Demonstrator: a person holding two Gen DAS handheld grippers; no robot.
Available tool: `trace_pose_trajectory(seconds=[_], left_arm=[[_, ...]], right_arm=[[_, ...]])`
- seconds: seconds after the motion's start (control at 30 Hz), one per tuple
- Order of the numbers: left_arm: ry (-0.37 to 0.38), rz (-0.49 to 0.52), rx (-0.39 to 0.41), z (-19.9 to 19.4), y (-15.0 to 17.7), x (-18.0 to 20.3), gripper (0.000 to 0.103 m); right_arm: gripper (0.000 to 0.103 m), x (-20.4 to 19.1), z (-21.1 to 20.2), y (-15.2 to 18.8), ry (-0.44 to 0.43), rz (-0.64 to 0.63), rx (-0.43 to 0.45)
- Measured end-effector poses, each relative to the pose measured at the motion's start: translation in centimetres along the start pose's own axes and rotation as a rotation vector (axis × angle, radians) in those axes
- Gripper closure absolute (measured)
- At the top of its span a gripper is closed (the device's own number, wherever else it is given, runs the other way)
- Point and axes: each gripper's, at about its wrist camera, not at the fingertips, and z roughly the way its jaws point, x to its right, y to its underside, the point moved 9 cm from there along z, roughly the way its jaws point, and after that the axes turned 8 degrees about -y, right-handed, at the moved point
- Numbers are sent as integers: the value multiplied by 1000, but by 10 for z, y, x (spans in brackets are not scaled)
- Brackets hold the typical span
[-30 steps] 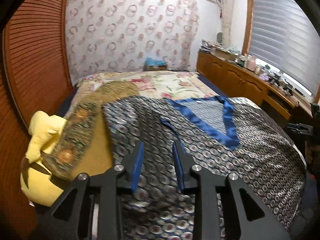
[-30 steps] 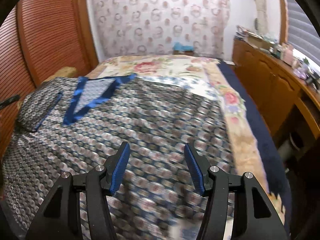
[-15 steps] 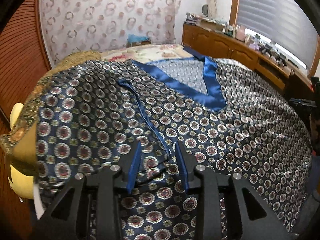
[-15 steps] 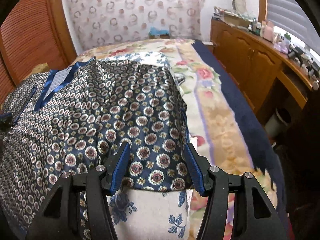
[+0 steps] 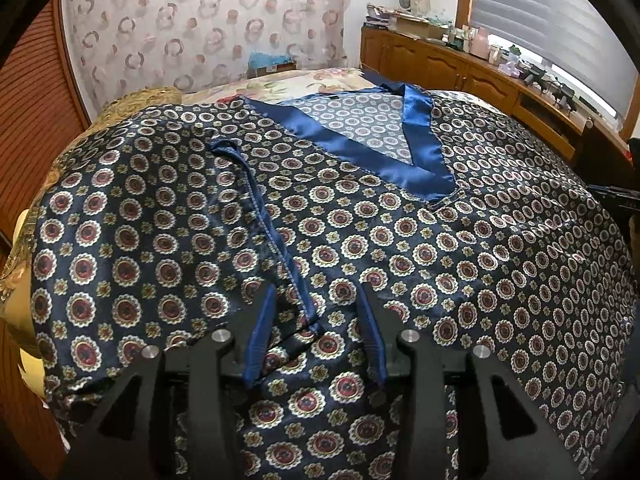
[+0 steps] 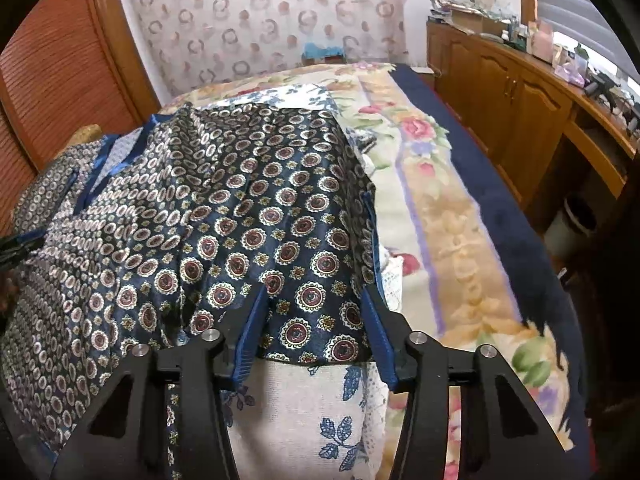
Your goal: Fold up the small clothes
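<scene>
A dark blue satin top (image 5: 400, 240) with a medallion print and a plain blue V-neck band (image 5: 416, 168) lies spread on the bed. My left gripper (image 5: 316, 300) is open just above it, its jaws on either side of the blue-edged sleeve hem (image 5: 276, 240). In the right wrist view the same top (image 6: 240, 220) is bunched and draped over a white cushion with blue leaves (image 6: 320, 420). My right gripper (image 6: 316, 304) is open, its jaws on either side of the top's lower right corner, close over the cloth.
The bed has a floral cover (image 6: 460, 240) with a navy border. A yellow and gold cloth (image 5: 20, 280) lies at the left. A wooden slatted wall (image 6: 52, 80) is left, a wooden cabinet run (image 6: 520, 100) with clutter is right.
Both grippers have come down and closer to the top. The left jaws have widened around the sleeve hem. The right gripper has moved to the top's right corner.
</scene>
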Motion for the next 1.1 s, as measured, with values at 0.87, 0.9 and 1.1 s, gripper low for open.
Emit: trace_pose_trajectory(seconds=[0.87, 0.9, 1.1], left_arm=[[30, 32, -18, 10, -7, 23, 25], [31, 32, -17, 10, -7, 23, 25], [28, 22, -15, 9, -7, 21, 25]], right_arm=[[103, -98, -25, -63, -56, -264, 167], [103, -112, -23, -65, -81, -282, 167], [103, -172, 13, -47, -166, -366, 85]])
